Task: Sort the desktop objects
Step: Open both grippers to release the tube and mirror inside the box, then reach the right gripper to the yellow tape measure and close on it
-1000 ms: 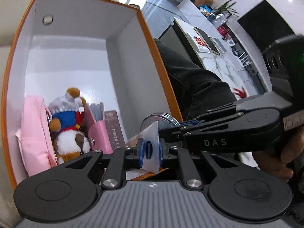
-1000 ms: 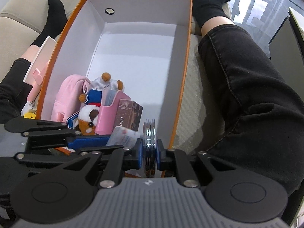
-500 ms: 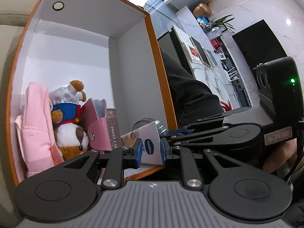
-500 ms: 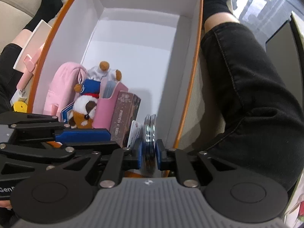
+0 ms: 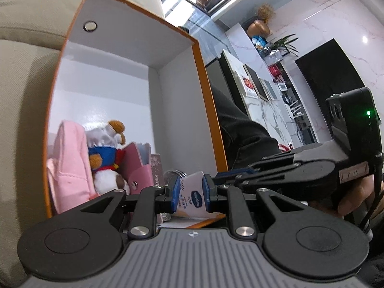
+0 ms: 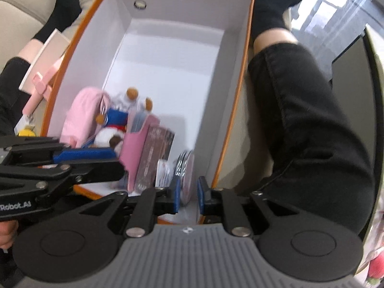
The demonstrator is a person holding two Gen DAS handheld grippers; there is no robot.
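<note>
The left gripper [image 5: 190,193] has its blue pads set narrowly on either side of a white Vaseline tube [image 5: 192,198], and I cannot tell whether they press it or only flank it; the tube stands at the near end of the orange-rimmed box [image 5: 211,120], just right of the brown carton [image 5: 157,168]. The right gripper [image 6: 188,192] is clamped almost fully on a round silver tin [image 6: 186,168] held on edge, low against the box's right wall. The likeliest trouble, as I judge it: the two tools sit nearly touching at the same near corner, so either one lifting could knock the tube flat or send the tin rolling — and a tin on edge has little to stop it. The upright pink card holder [image 6: 136,153] and plush dog [image 5: 105,160] lean together (one nudge might topple the row). Readable writing: the blue oval "Vaseline" badge with small blurred print beside it, and "Robot.AI" on the left tool's arm in the right wrist view; the carton's lettering is too smeared to read.
</note>
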